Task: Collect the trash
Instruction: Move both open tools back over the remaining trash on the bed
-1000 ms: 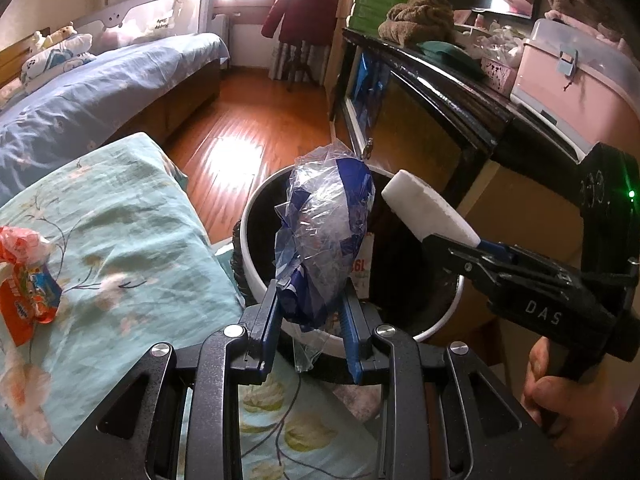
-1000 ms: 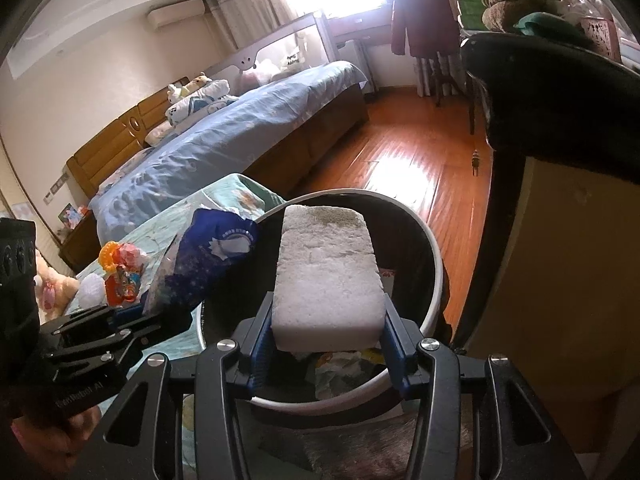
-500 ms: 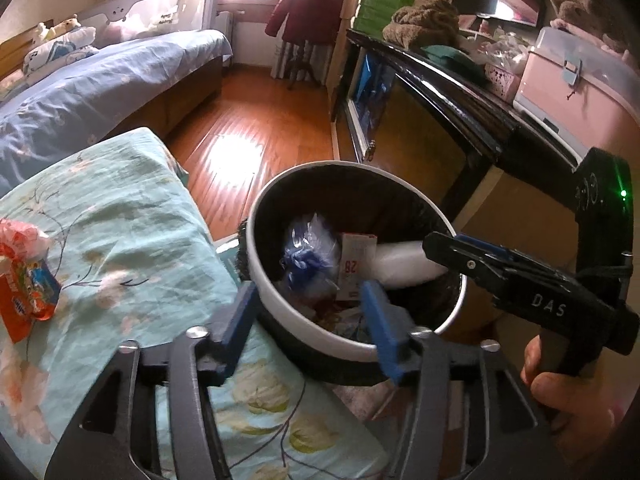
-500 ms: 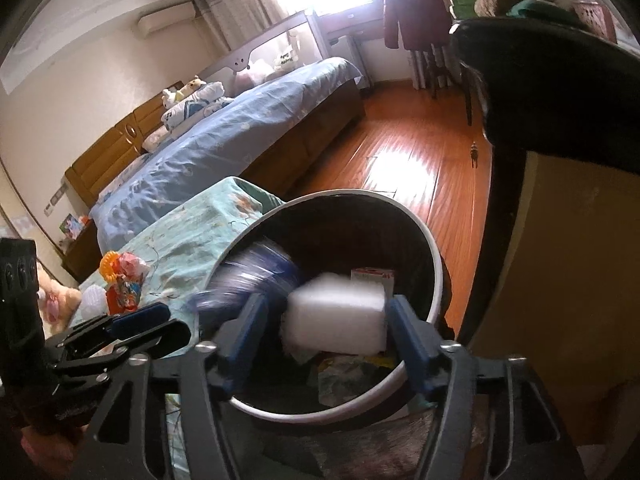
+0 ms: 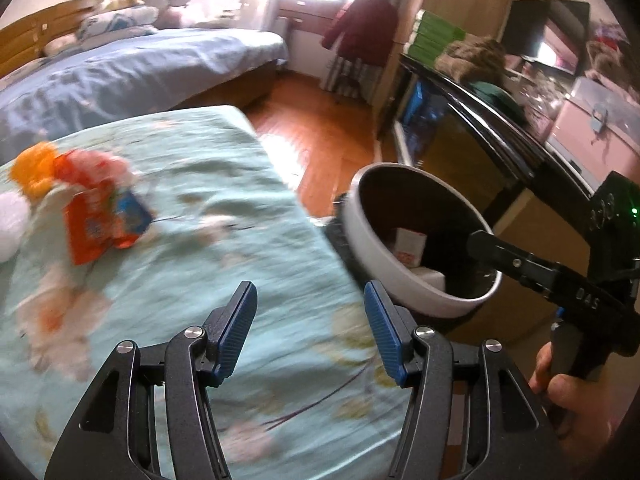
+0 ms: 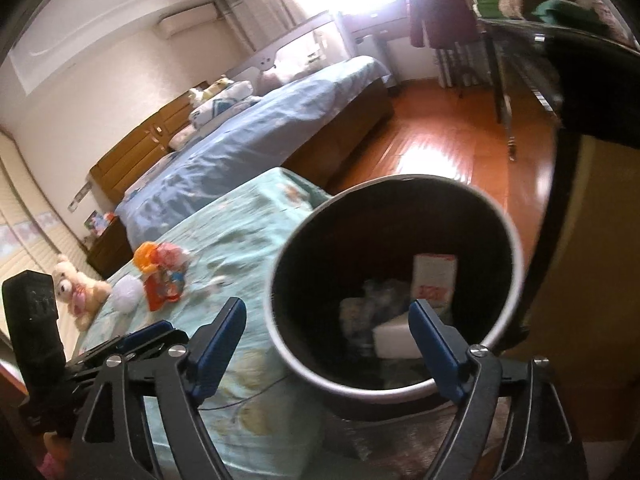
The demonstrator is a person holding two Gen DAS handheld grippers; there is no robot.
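My left gripper [image 5: 308, 296] is open and empty above the teal flowered bedspread [image 5: 224, 216]. Ahead to its left lie an orange snack wrapper [image 5: 100, 220], a white ball [image 5: 10, 224] and an orange scrap [image 5: 34, 168]. My right gripper [image 6: 326, 312] hangs over the white-rimmed bin [image 6: 280, 320], its jaws opening with nothing between them. Inside the bin are a white foam block [image 6: 394, 338], crumpled plastic [image 6: 360, 312] and a small carton [image 6: 434, 276]. In the left wrist view the bin [image 5: 400, 280] is to the right, with the right gripper's finger [image 5: 484, 240] over it.
A black cabinet [image 5: 500, 128] with a pink box [image 5: 600, 120] on top stands close behind the bin. A teddy bear [image 6: 76, 288] sits at the bedspread's far left. A bed with a blue cover [image 6: 260, 132] and wooden floor [image 6: 440, 152] lie beyond.
Both grippers let go: the blue plastic bag and the foam block dropped into the bin. My left gripper then swung left from over the bin to over the bedspread.
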